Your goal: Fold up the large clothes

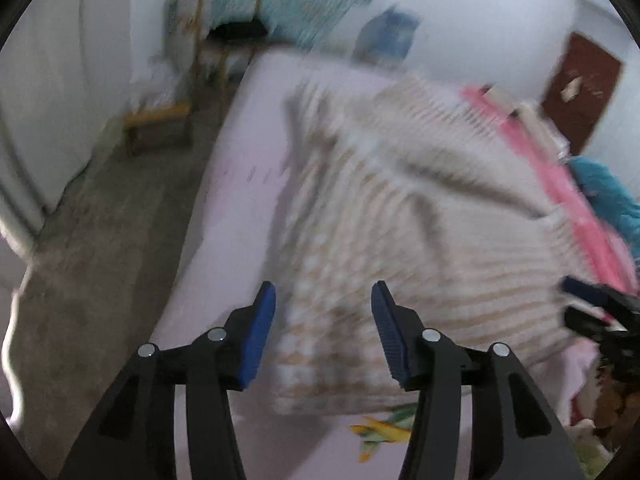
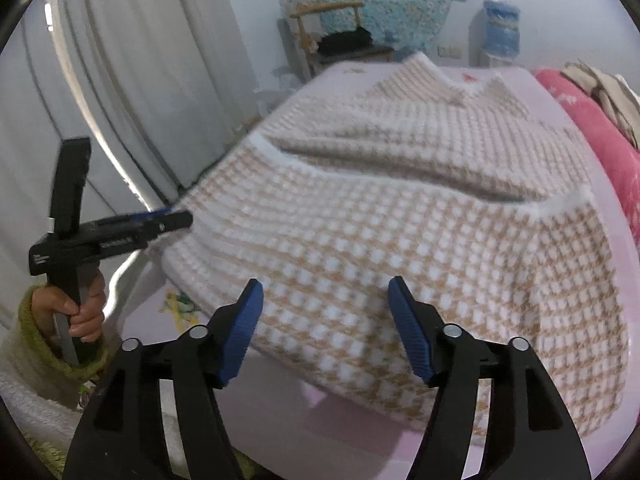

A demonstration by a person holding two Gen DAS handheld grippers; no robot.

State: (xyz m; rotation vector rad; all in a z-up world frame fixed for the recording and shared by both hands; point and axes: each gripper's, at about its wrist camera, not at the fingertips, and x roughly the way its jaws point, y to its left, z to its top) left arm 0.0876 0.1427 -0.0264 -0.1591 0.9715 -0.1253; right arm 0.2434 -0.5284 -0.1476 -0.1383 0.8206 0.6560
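Both tools apart, empty; right tool (image 2: 325, 312), left tool (image 1: 323, 318) over checked sweater's (image 2: 400, 220) near hem; bed (image 1: 240, 168) edge bare

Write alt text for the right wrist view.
A beige-and-white checked sweater lies spread on a pink bed, with the open right tongs just above its near hem. At left, a hand holds the left tongs.

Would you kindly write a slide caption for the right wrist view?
Open right gripper above a beige-and-white checked sweater on a pink bed, left gripper at its edge.
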